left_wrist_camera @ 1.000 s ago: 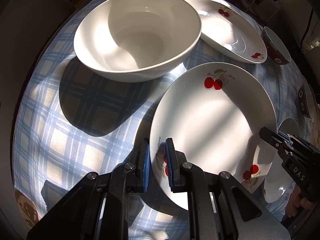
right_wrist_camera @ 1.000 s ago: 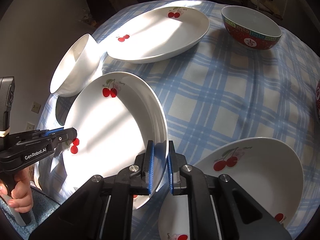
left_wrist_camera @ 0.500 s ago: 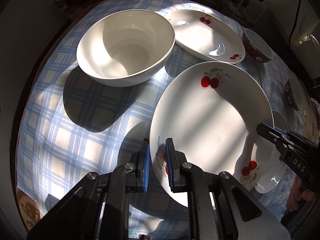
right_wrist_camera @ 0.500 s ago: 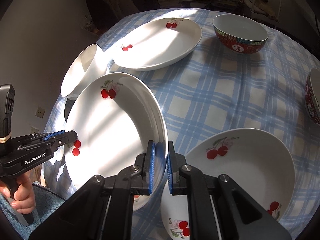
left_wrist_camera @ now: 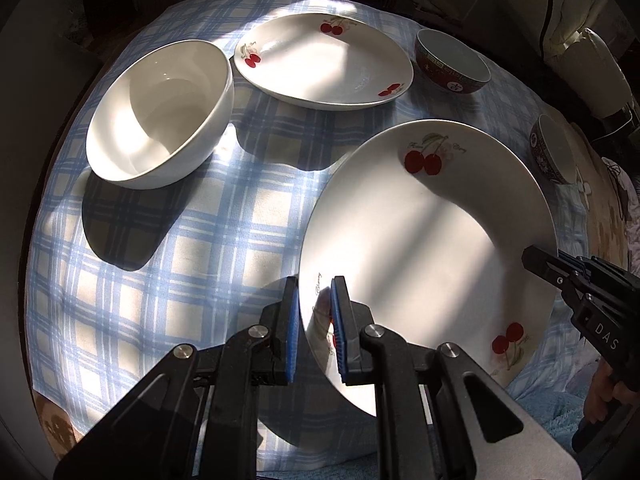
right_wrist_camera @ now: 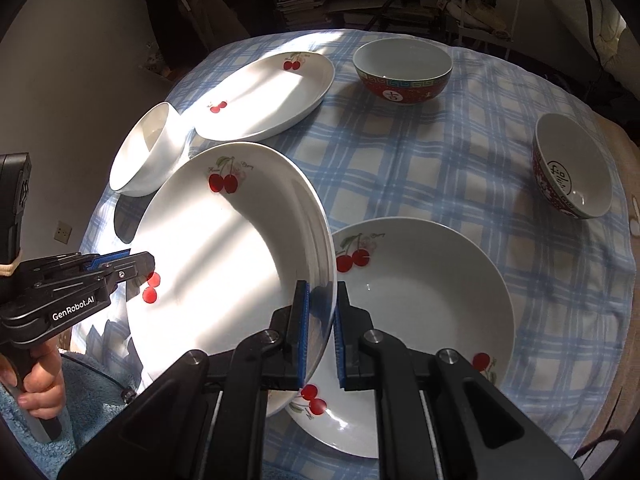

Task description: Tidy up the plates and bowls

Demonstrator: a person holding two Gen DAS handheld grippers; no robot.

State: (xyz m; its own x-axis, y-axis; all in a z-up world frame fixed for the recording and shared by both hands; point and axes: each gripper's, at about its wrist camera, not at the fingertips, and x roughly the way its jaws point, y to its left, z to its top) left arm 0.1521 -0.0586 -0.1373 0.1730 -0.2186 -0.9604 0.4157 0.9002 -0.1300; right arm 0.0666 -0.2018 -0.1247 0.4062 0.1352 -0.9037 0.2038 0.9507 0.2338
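Gripping a cherry plate (left_wrist_camera: 424, 240) by opposite rims, I keep both the left gripper (left_wrist_camera: 314, 330) and the right gripper (right_wrist_camera: 320, 334) pinching it, bowls empty beyond.

Open checked cloth (right_wrist_camera: 420, 168) runs through the middle of the table, a clear lane between the red bowl (right_wrist_camera: 402, 74) at the back and the second red bowl (right_wrist_camera: 572, 168) on the right. Up front a cherry plate (right_wrist_camera: 432, 304) blocks the near edge. On the left, the white bowl (left_wrist_camera: 160, 114) and far cherry plate (left_wrist_camera: 324, 62) sit close together.
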